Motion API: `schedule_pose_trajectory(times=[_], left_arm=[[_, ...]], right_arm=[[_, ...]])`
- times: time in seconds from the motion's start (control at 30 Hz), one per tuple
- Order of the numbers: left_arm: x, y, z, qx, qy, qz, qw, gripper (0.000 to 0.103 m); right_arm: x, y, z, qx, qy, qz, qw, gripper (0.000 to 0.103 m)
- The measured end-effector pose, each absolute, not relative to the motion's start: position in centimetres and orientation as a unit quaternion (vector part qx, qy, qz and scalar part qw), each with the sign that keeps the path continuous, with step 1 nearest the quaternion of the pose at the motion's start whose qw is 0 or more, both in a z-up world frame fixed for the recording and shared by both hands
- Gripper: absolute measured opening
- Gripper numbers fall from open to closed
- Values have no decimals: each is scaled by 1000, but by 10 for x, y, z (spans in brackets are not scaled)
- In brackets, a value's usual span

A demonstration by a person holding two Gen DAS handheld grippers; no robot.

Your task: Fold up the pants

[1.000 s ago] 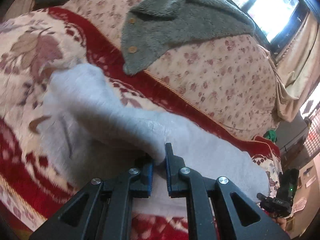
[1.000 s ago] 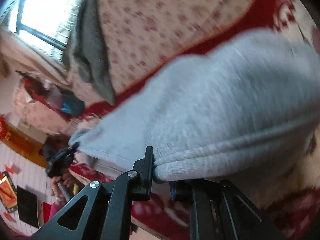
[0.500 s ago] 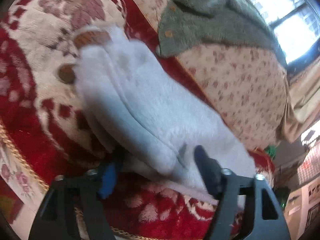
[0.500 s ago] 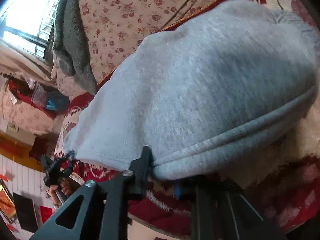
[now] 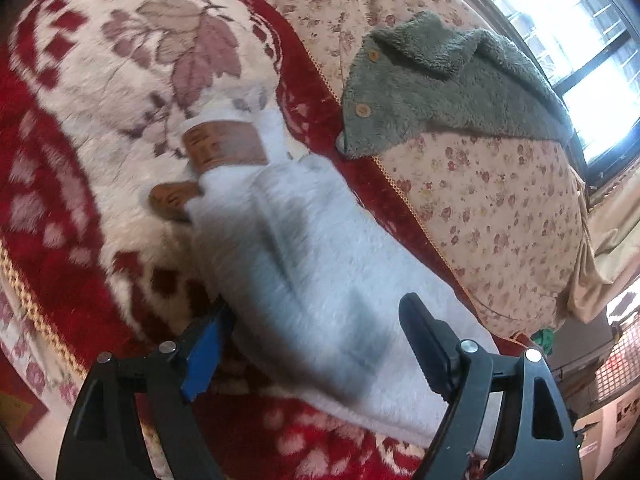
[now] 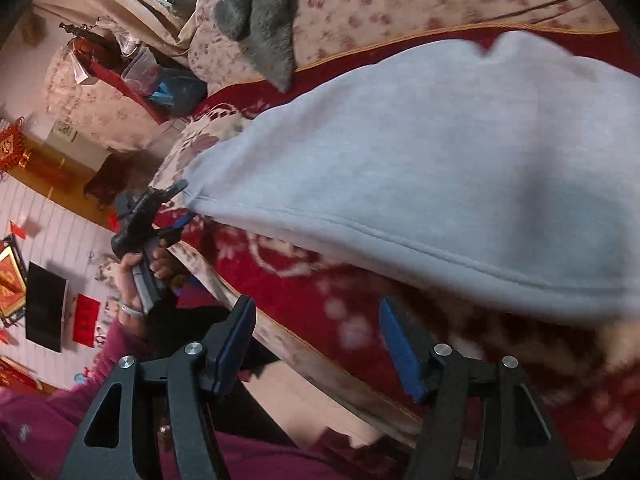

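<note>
Light grey pants (image 5: 320, 272) lie folded lengthwise on a red and cream sofa blanket (image 5: 100, 92), with brown tags (image 5: 224, 148) at the far end. My left gripper (image 5: 316, 340) is open, its jaws wide on either side of the near end of the pants, holding nothing. In the right wrist view the pants (image 6: 420, 168) lie flat ahead. My right gripper (image 6: 320, 340) is open and empty, just off their hemmed edge. The left gripper (image 6: 148, 216) shows there in a hand at the pants' far end.
A grey-green fleece jacket (image 5: 440, 88) drapes over the floral sofa back (image 5: 500, 184). The sofa's front edge (image 6: 320, 360) runs below the right gripper. A bright window (image 5: 580, 20) is behind. The person's magenta sleeve (image 6: 60, 420) is low left.
Both grippers let go of the pants and opened wide. The pants dropped flat onto the blanket, and both grippers backed off a little from the cloth.
</note>
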State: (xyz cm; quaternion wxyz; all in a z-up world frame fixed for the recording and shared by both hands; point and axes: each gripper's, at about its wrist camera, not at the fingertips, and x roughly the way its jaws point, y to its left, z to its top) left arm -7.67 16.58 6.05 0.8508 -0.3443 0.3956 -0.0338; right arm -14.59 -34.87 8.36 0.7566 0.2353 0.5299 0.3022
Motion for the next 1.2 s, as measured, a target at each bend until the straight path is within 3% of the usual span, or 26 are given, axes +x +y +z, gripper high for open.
schedule_pose_trajectory(times=[0.2, 0.57, 0.77, 0.9, 0.97, 1.03, 1.1, 1.17, 1.2], left_arm=[[-67, 158, 64, -343, 392, -34, 853, 82], [-65, 159, 65, -345, 395, -37, 851, 82], [-64, 157, 66, -339, 398, -37, 852, 82], [-61, 155, 66, -336, 399, -40, 852, 82], [-58, 153, 64, -338, 402, -40, 850, 82], [-53, 150, 65, -337, 399, -53, 851, 76], [-45, 143, 72, -320, 397, -71, 857, 44], [-36, 135, 80, -307, 393, -98, 861, 29], [-34, 132, 82, -305, 389, -110, 862, 29]], right_arm=[[-118, -315, 56, 360, 559, 327, 672, 73], [-123, -348, 22, 480, 529, 247, 655, 68], [-125, -364, 11, 520, 512, 214, 649, 51], [-117, -373, 13, 517, 493, 211, 668, 35], [-113, -375, 2, 521, 499, 198, 663, 21], [-112, -380, 1, 537, 488, 205, 657, 12], [-109, -387, 19, 532, 460, 222, 676, 11], [-106, -397, 47, 511, 429, 237, 706, 11], [-106, -405, 62, 501, 410, 240, 724, 11]])
